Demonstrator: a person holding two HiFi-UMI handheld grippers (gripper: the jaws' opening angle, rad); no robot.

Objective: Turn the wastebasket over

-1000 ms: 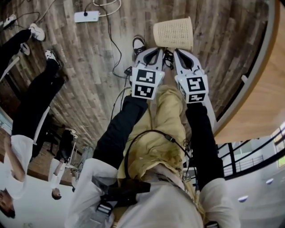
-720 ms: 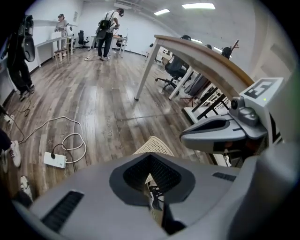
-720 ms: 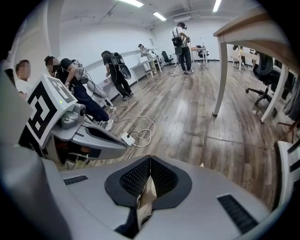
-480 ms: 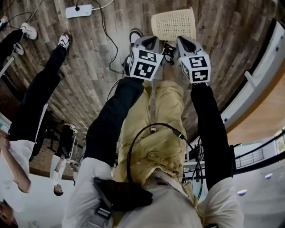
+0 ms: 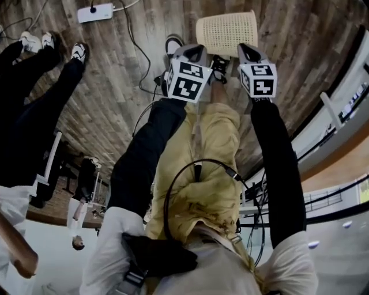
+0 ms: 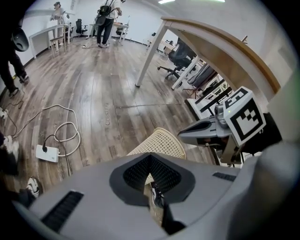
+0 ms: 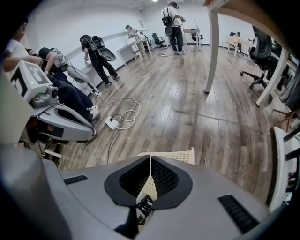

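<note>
A cream lattice wastebasket lies on the wooden floor just past the person's feet, apparently on its side. My left gripper hangs over its near left edge and my right gripper over its near right edge, both pointing steeply down. In the left gripper view the jaws meet at their tips with nothing between them, and the wastebasket shows just beyond. The right gripper view shows the same: jaws together and empty, wastebasket behind them. Neither gripper visibly touches the basket.
A white power strip with looping cables lies on the floor at the left. A shoe sits beside the basket. A curved wooden desk runs along the right, and its leg stands farther off. People stand at the left.
Both grippers have sunk toward the wastebasket and now reach its near edge. The bystander's legs at the left have shifted.
</note>
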